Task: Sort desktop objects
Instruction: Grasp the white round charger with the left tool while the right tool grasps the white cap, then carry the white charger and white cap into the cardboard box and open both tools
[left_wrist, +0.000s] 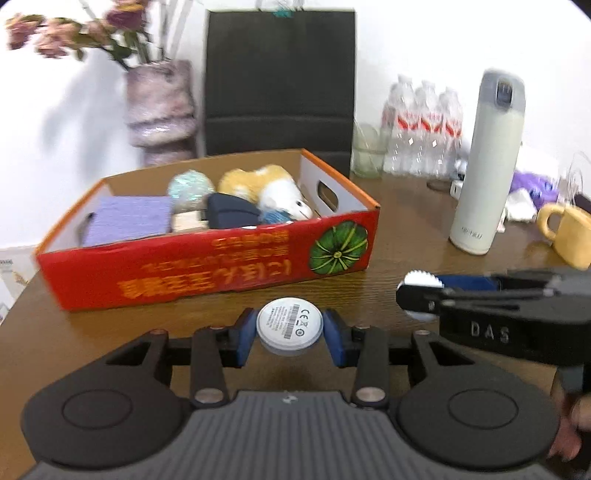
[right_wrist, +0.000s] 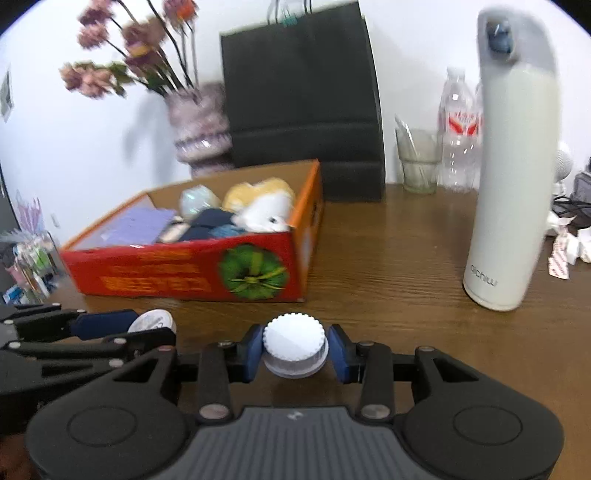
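Observation:
My left gripper (left_wrist: 289, 332) is shut on a round white disc with a barcode label (left_wrist: 289, 323), held above the brown table in front of the red cardboard box (left_wrist: 207, 266). My right gripper (right_wrist: 294, 349) is shut on a white ribbed bottle cap (right_wrist: 294, 341). In the left wrist view the right gripper (left_wrist: 421, 295) reaches in from the right with the cap (left_wrist: 423, 278). In the right wrist view the left gripper (right_wrist: 147, 326) shows at the left with the disc (right_wrist: 151, 319). The box (right_wrist: 192, 273) holds a plush toy (left_wrist: 280, 188), a purple cloth and other items.
A tall white thermos (left_wrist: 487, 166) stands on the table right of the box, also in the right wrist view (right_wrist: 511, 166). A yellow mug (left_wrist: 570, 232), water bottles (left_wrist: 424, 125), a glass (right_wrist: 419, 162), a black bag (left_wrist: 279, 81) and a flower vase (left_wrist: 160, 107) stand behind.

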